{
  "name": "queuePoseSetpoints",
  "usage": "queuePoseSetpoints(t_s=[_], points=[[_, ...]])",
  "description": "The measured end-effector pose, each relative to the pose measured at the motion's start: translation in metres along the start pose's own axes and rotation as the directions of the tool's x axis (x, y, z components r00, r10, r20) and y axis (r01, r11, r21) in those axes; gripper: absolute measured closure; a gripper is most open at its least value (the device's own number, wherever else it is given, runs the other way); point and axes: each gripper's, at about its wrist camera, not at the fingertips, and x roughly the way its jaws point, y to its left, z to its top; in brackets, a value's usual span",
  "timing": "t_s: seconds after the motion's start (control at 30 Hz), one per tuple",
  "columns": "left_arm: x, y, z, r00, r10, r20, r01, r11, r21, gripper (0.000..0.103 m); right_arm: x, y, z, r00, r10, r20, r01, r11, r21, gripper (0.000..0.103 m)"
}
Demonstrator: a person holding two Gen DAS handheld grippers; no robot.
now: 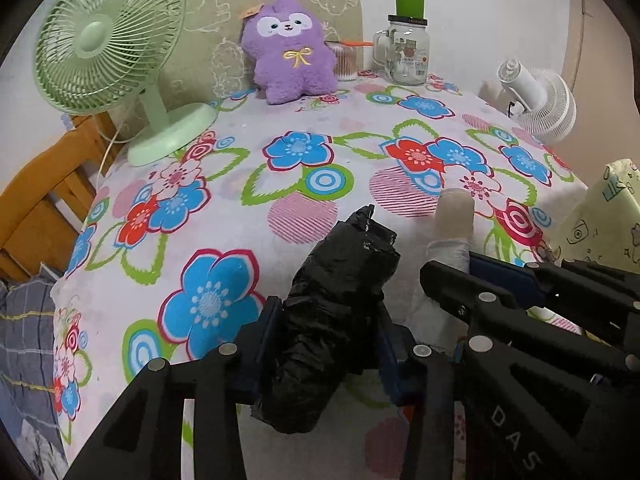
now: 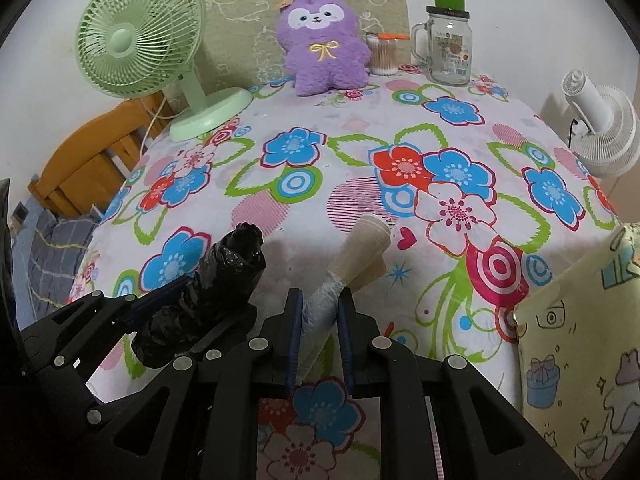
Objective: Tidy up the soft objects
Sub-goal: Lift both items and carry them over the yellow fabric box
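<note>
- Green fan (image 1: 108, 40) stood at far L of the table (image 1: 248, 208), out of the way.
- L gripper (image 1: 328, 344) held a black bag roll (image 1: 340, 312) tight, lifted over the near edge, prob. to put it away. Roll was crinkly & shiny.
- R gripper (image 2: 318, 328) was squeezed on a pale roll (image 2: 352, 264), just beside the black one. It looked see-through w/ a tan end.
- Purple plush (image 2: 322, 40) sat at the back.

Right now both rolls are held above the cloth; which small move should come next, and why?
Probably lower the left hand-held gripper to lay the black roll on the floral cloth. Both grippers are shut on rolls, the right hand-held gripper on the pale roll, and bare cloth lies ahead.
</note>
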Motion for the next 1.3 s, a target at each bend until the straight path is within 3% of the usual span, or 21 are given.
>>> queuePoseSetpoints(t_s=[0.6,1.3], points=[[-0.056,-0.012,-0.021,0.997,0.045,0.067,-0.043,0.998,-0.036,0.059,-0.055,0.012,-0.022,0.997,0.021,0.072,-0.016,0.998,-0.067,0.083],[-0.129,-0.037,-0.039,0.98,0.068,0.186,-0.061,0.997,-0.046,0.059,-0.133,0.014,-0.04,0.982,0.027,0.189,0.001,0.989,-0.146,0.083]])
